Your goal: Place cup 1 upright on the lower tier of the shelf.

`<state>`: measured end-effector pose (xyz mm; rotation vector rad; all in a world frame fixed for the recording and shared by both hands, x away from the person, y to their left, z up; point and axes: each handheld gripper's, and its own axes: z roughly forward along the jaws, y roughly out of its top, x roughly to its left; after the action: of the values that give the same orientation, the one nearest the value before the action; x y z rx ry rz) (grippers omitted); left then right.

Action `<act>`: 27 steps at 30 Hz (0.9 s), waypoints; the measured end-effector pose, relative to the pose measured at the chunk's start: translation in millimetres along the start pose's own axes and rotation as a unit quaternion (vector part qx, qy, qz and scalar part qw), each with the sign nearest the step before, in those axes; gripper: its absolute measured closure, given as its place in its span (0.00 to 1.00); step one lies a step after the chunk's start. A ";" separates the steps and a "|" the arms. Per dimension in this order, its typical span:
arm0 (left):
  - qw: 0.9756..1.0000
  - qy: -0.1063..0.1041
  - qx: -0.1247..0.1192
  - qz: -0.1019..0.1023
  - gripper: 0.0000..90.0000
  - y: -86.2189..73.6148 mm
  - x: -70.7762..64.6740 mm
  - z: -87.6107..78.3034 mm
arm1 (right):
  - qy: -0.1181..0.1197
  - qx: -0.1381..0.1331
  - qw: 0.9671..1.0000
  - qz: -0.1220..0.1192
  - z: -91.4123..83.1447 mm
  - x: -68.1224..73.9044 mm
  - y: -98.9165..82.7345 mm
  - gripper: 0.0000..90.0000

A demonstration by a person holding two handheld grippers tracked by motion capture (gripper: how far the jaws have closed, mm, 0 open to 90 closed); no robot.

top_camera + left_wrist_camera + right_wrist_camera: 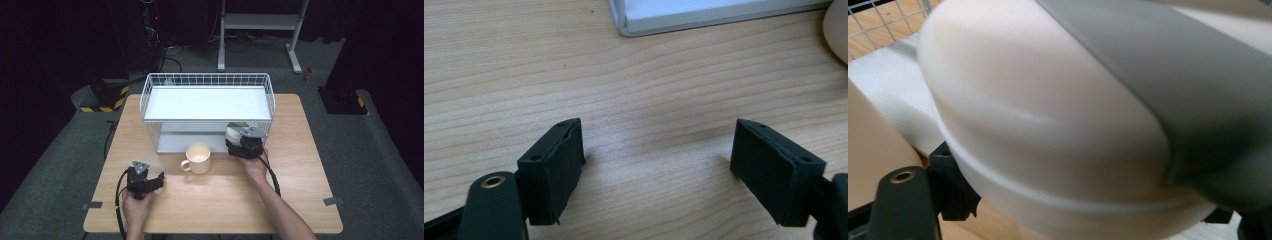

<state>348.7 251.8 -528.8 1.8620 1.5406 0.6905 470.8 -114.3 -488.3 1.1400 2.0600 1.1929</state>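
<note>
Bowl clamped in my right claw at the rack's 5 o'clock for shelving; left claw idle, jaws apart, mug at its 2 o'clock.

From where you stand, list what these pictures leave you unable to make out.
- Right gripper, high view: its own grey plate hides the jaws and most of the white object between them.
- White object, right gripper view: too close and cut off by the edges to identify.
- Mug: in the left gripper view, cut off at the right edge.
- Rack, high view: its lower shelf is mostly hidden by the top shelf.
</note>
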 end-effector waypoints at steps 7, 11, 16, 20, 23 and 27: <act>1.000 0.000 0.000 0.000 0.24 0.0 0.0 0.0 | -0.001 0.010 1.000 0.001 4.4 -1.6 4.8 0.20; 1.000 0.000 0.000 0.000 0.24 0.0 0.0 0.0 | -0.001 0.017 1.000 0.002 4.3 -1.7 6.3 0.20; 1.000 0.000 0.000 0.000 0.24 -0.1 0.0 0.0 | 0.003 0.020 1.000 0.004 4.3 -1.7 6.0 0.16; 1.000 0.000 0.000 -0.001 0.24 0.0 -0.1 0.0 | 0.007 0.024 1.000 0.007 3.7 -1.0 5.5 0.15; 1.000 0.000 0.000 -0.001 0.24 0.0 -0.1 0.0 | 0.009 0.024 1.000 0.008 2.6 -1.7 5.5 0.15; 1.000 0.000 0.000 0.000 0.24 0.0 -0.1 0.0 | 0.010 0.026 1.000 0.009 -0.1 -2.5 3.0 0.15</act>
<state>348.7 251.7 -528.8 1.8604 1.5410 0.6911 473.3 -115.6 -485.6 1.1766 2.1126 1.1691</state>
